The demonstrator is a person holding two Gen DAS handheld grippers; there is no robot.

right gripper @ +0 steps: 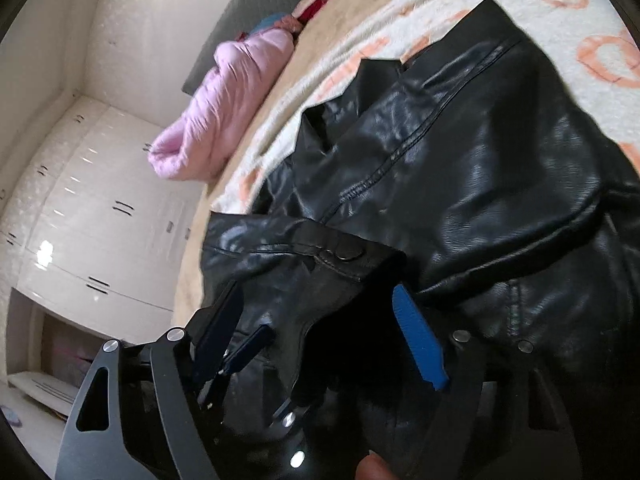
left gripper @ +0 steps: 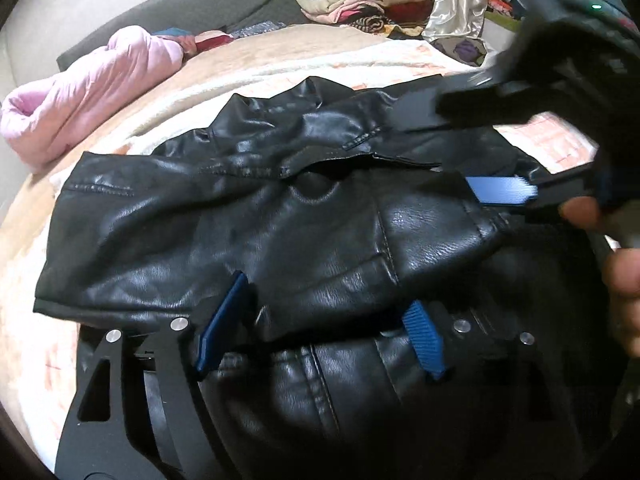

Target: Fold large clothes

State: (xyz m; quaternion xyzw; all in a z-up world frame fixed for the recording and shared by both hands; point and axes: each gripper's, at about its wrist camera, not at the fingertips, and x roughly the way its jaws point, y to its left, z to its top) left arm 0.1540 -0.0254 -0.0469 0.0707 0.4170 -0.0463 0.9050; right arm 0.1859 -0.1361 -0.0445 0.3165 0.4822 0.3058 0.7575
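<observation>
A big bed (left gripper: pixel 132 128) with a fuzzy cream blanket with peach rings (right gripper: pixel 440 12) fills the space ahead of both tongs. On it lies the black leather jacket (left gripper: pixel 248 216) — it is the thing to fold, and it spreads out right in front of the left tongs and under them too.

The left tongs (left gripper: pixel 320 332) sit low at the near edge of the jacket. Their two blue pads are spread wide apart, with a fold of leather lying loose between them, so they are let go, not pinching.

The right tongs (right gripper: pixel 324 332) come in from the right of the left tongs. Their pads are also far apart. A jacket edge with a dark snap button (right gripper: pixel 348 255) hangs between them, but they do not squeeze it — they are released. In the left view the right tongs (left gripper: pixel 516 152) look blurry above the right end of the jacket.

Far off to the left of both tongs, a pink puffy coat (left gripper: pixel 76 96) lies bunched on the bed's edge. Past the jacket, well beyond the left tongs, is a pile of folded clothes (left gripper: pixel 352 0). Left of the right tongs stand white cupboards (right gripper: pixel 100 216).
</observation>
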